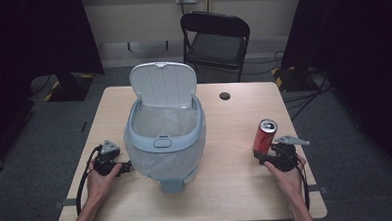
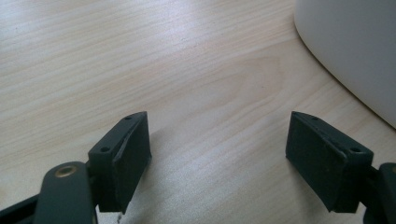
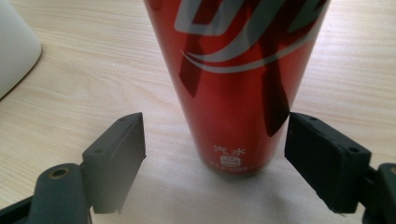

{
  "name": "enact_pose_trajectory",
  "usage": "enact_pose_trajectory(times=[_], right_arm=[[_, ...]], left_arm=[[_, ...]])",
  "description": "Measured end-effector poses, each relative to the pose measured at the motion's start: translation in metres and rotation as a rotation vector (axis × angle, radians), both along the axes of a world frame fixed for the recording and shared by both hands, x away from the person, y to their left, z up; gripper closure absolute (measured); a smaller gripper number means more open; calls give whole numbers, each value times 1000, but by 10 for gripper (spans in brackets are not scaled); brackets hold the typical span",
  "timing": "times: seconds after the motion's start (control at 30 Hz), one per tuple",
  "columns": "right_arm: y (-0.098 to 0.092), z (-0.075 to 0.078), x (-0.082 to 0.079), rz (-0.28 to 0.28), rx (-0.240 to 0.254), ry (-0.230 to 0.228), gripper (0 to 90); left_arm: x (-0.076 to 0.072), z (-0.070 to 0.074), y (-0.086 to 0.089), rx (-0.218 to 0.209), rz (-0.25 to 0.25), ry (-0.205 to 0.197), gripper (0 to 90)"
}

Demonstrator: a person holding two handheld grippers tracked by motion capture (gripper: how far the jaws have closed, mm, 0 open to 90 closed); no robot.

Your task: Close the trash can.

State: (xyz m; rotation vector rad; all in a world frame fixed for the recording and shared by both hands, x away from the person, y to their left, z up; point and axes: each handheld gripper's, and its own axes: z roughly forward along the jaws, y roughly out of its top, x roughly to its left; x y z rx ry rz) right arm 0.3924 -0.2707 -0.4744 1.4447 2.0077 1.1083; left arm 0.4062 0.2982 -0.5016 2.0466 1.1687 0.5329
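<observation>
Red can (image 3: 233, 84): white script logo, possibly Coca-Cola; small print "汽水". Right gripper (image 3: 215, 154) jaws apart astride it. Left gripper (image 2: 217, 154) apart, beside lid-up bin (image 1: 164, 127).

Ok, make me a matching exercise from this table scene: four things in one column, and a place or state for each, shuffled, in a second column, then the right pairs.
Things
1. bin
2. can
3. chair
4. left gripper

Places or states
A. stands upright between the open jaws of the right gripper
B. open over bare wood of the table, beside the bin's white wall
C. behind the far edge of the table
D. in the middle of the table, lid up, lined with a bag

Pairs: 1-D, 2-A, 3-C, 4-B
</observation>
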Motion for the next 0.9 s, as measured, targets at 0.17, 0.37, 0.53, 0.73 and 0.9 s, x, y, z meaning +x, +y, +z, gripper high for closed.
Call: enact_pose_trajectory(times=[0.17, 0.37, 0.53, 0.73, 0.9], right_arm=[[2, 2, 2, 2, 3, -24, 183], [7, 2, 13, -13, -9, -49, 176], [10, 0, 22, -18, -28, -50, 184], [9, -3, 33, -29, -46, -52, 308], [8, 1, 30, -29, -22, -48, 330]], left_arm=[[0, 0, 0, -2, 2, 0, 215], [0, 0, 0, -2, 4, 1, 215], [0, 0, 0, -2, 4, 1, 215], [0, 0, 0, -1, 4, 0, 215], [0, 0, 0, -2, 4, 1, 215]])
